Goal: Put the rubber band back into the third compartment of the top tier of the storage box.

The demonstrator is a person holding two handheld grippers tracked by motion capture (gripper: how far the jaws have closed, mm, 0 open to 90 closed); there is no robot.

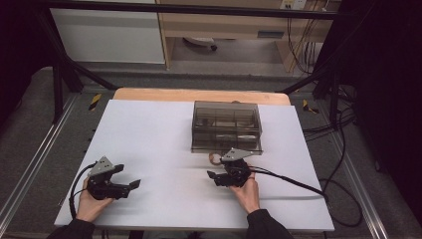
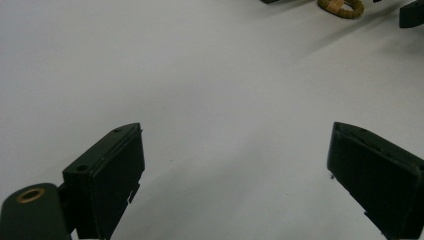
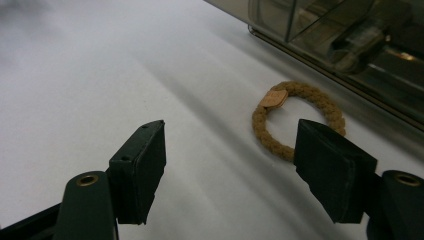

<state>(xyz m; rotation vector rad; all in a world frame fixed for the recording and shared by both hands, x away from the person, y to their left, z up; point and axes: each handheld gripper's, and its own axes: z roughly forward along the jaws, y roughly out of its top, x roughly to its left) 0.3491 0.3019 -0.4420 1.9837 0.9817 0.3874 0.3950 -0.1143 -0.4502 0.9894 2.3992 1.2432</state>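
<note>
A tan braided hair tie [image 3: 305,89] with a small tag lies flat on the white table, close to the front of a smoky clear compartment box [image 3: 350,35]. My right gripper [image 3: 230,135] is open; the tie lies just beyond its right jaw and part of the ring is hidden behind that jaw, with nothing between the pads. In the high view the hair tie [image 1: 215,158] sits just in front of the box [image 1: 226,124], with the right gripper [image 1: 215,178] next to it. My left gripper [image 1: 128,177] rests at the table's front left, open and empty [image 2: 235,135].
The white tabletop [image 1: 164,144] lies on a wooden board whose far edge shows. A cable [image 1: 288,181] trails right from the right gripper. Black frame posts and loose cables stand on the floor around the table. The hair tie [image 2: 345,7] is far from the left gripper.
</note>
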